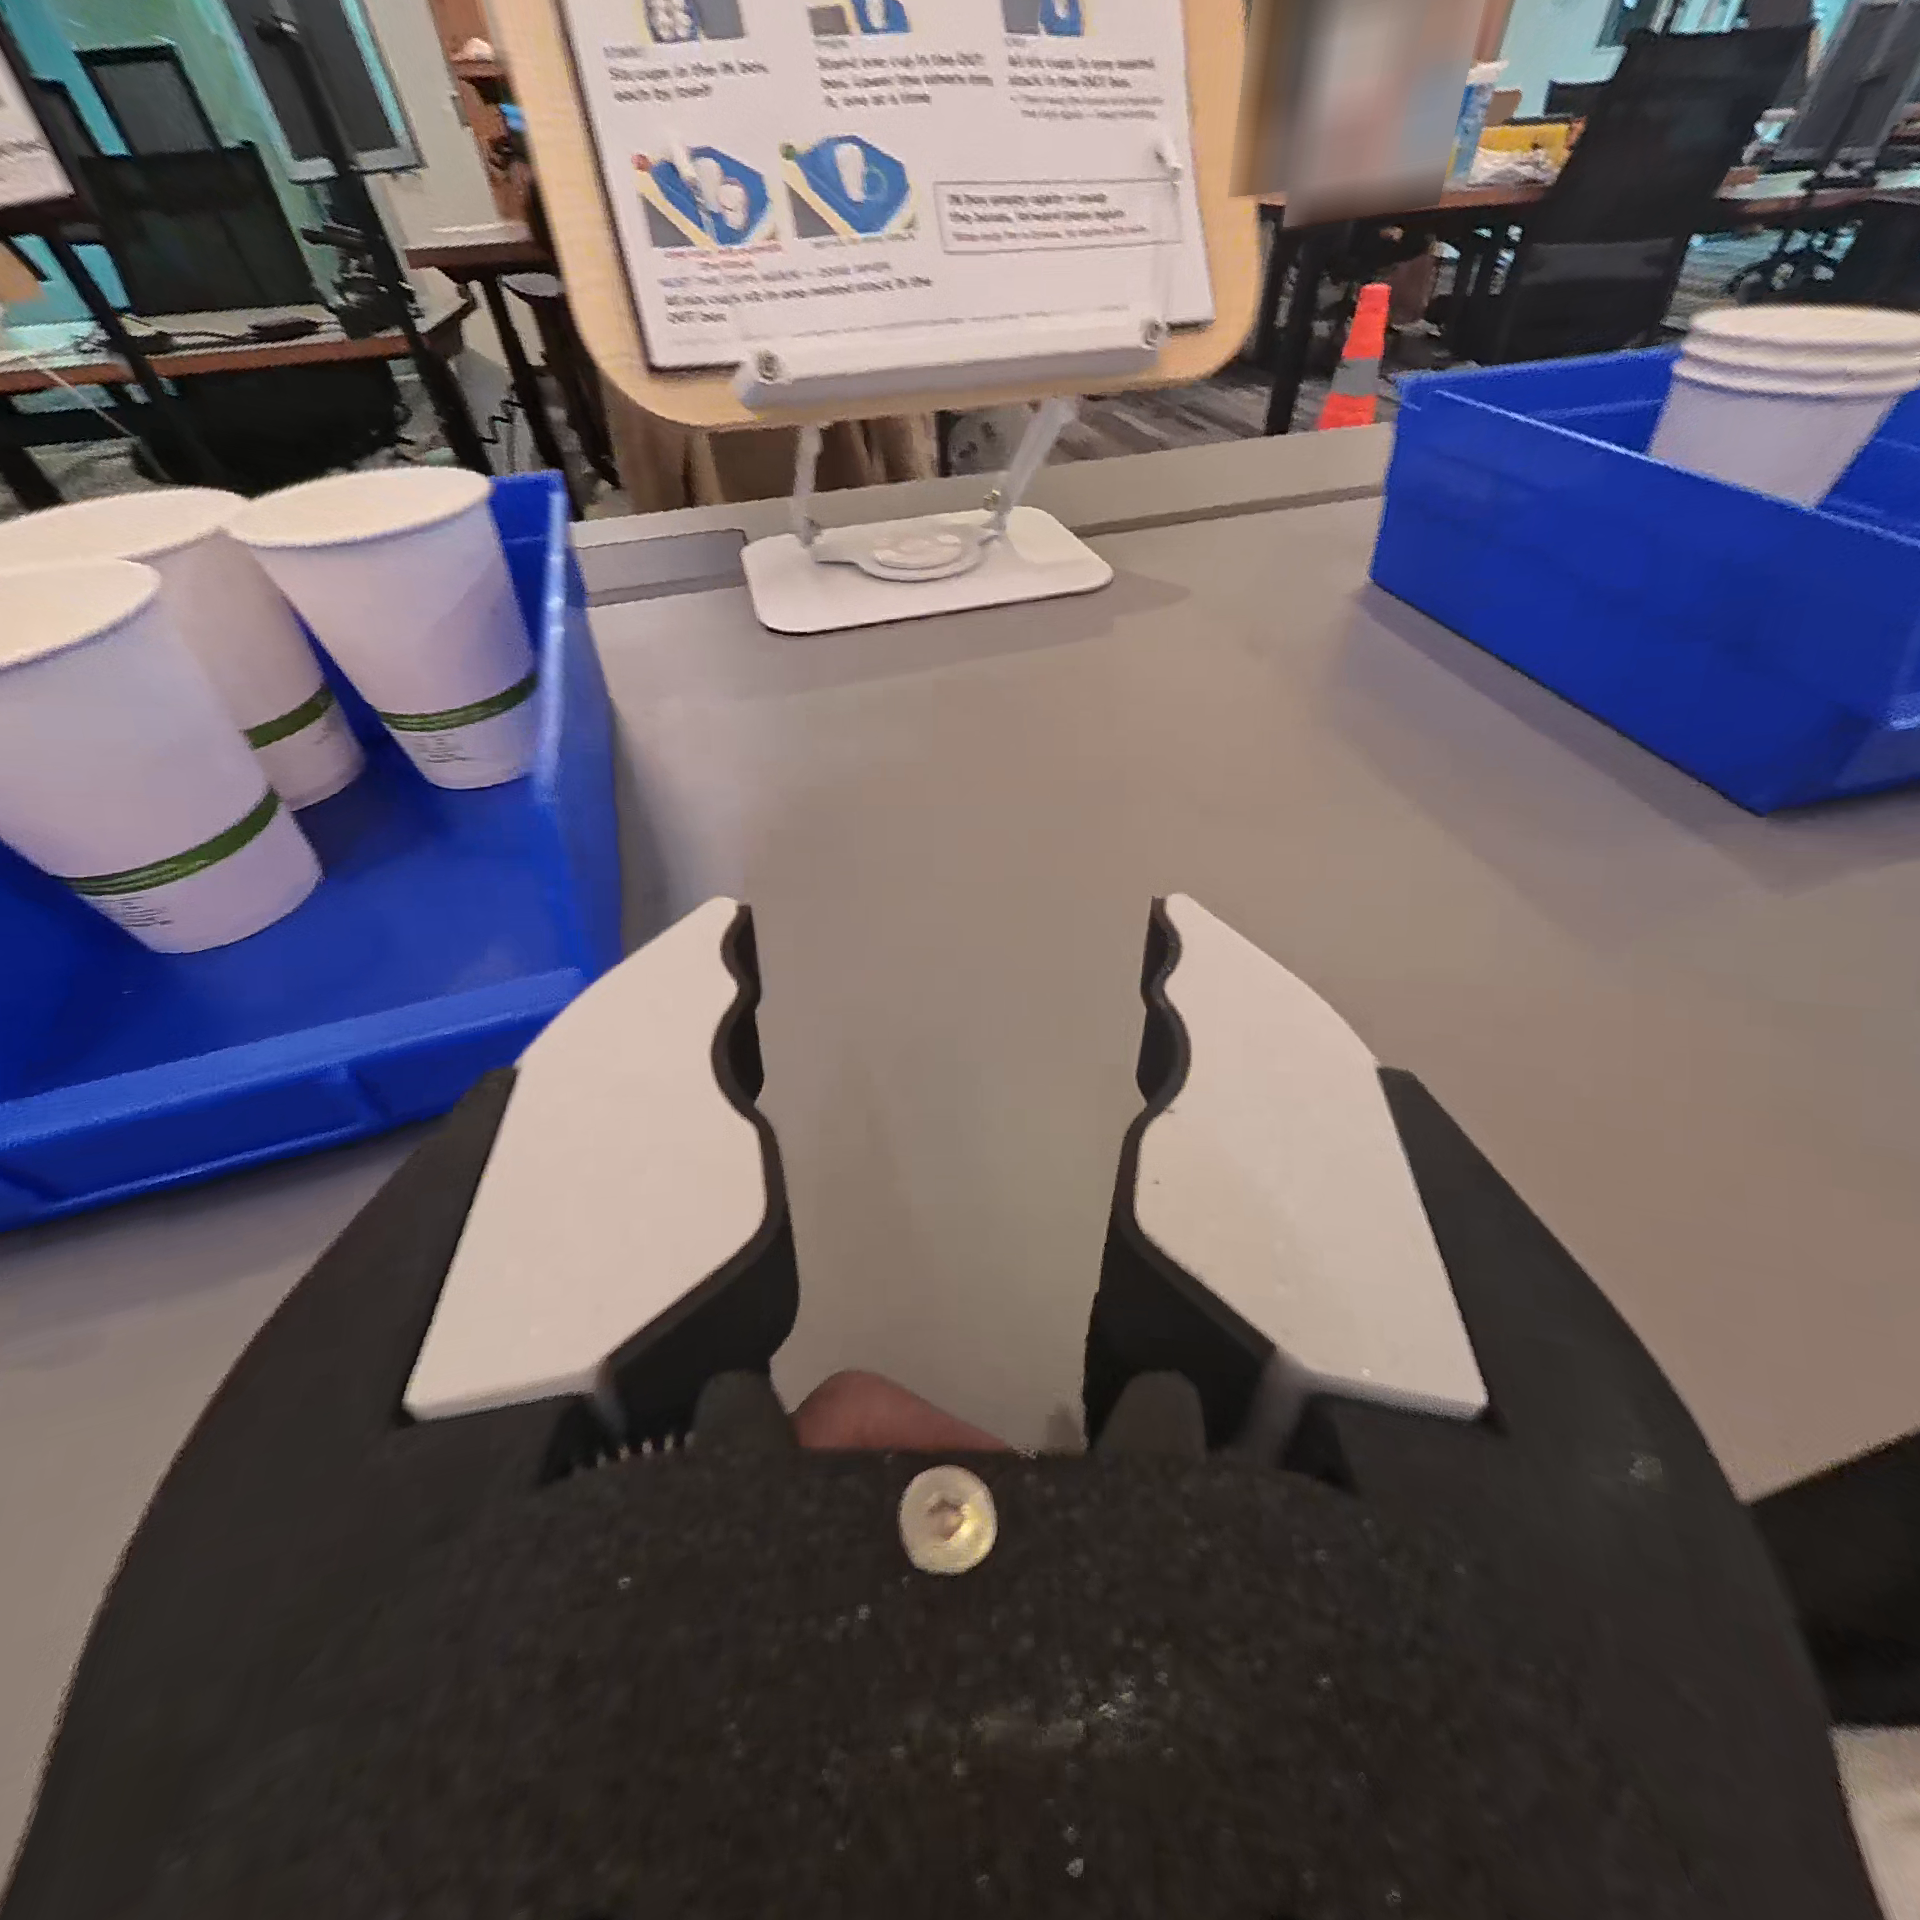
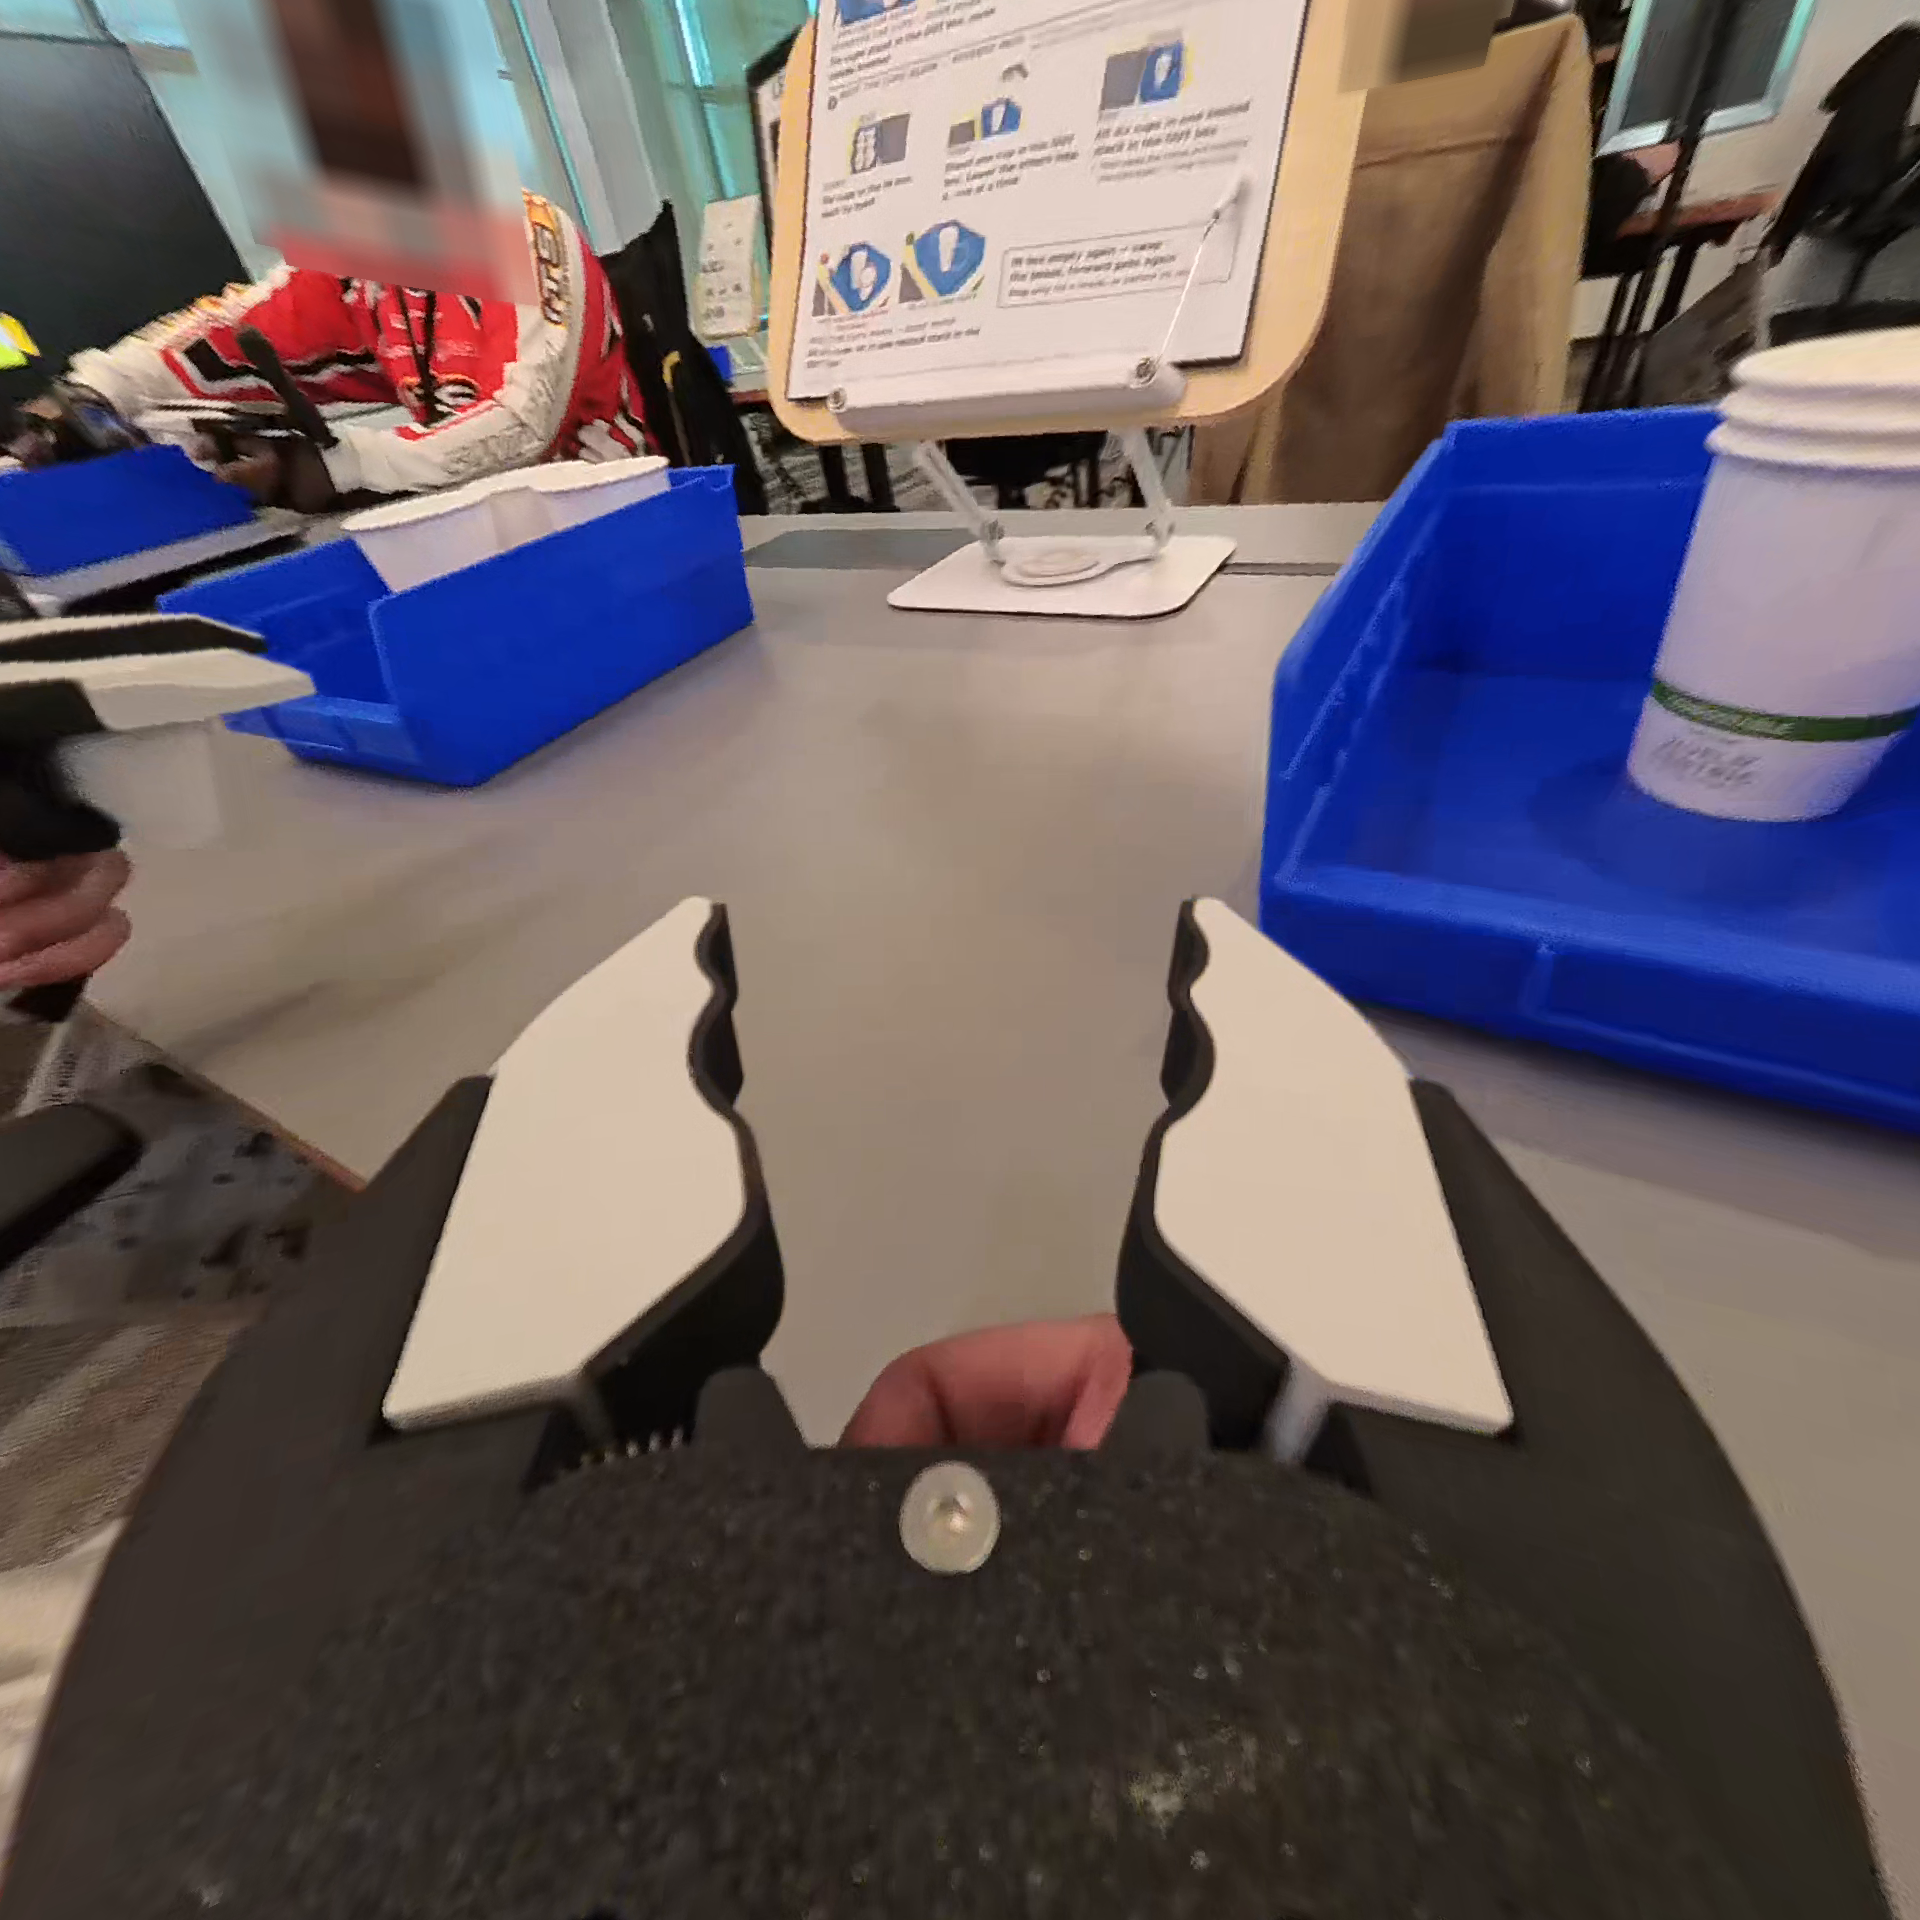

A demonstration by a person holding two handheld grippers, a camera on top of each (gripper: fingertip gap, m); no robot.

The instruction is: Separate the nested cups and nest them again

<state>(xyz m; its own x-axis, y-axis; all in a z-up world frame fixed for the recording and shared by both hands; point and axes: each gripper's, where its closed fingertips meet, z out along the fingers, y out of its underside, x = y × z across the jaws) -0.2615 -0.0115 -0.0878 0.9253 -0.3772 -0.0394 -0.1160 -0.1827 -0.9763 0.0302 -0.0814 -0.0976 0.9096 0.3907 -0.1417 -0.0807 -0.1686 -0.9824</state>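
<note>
Left wrist view: left gripper (image 1: 951, 925) hangs over bare grey table (image 1: 987, 748), jaws spread, nothing between them. Ahead and to its left, three loose cups (image 1: 416, 623) stand upright in the left blue bin (image 1: 312, 1049), rims close together, near one just beside the gripper's left finger line. Far ahead to its right, nested stack (image 1: 1777, 416) sits in the right blue bin (image 1: 1558, 623).

Right wrist view: right gripper (image 2: 951, 925) also wide apart and empty, over table. The stack (image 2: 1777, 623) is ahead-right of it, upright on the bin floor, several rims showing at top, so re-nesting looks part done. Loose cups (image 2: 499, 520) are far ahead-left, behind the bin wall. Instruction stand (image 2: 1039, 208) straight ahead of both.

Handling, as a guess: paper cups, very light, thin walls, crush easily, smooth sides may slip. Take one at the upper wall just under the rolled rim, where it's stiffest, light squeeze only. Tapered shape means a low pinch could slide up. Empty cups tip easily; neighbours stand close, so come in from above. Stack may drag in its bin when one is pushed in.
</note>
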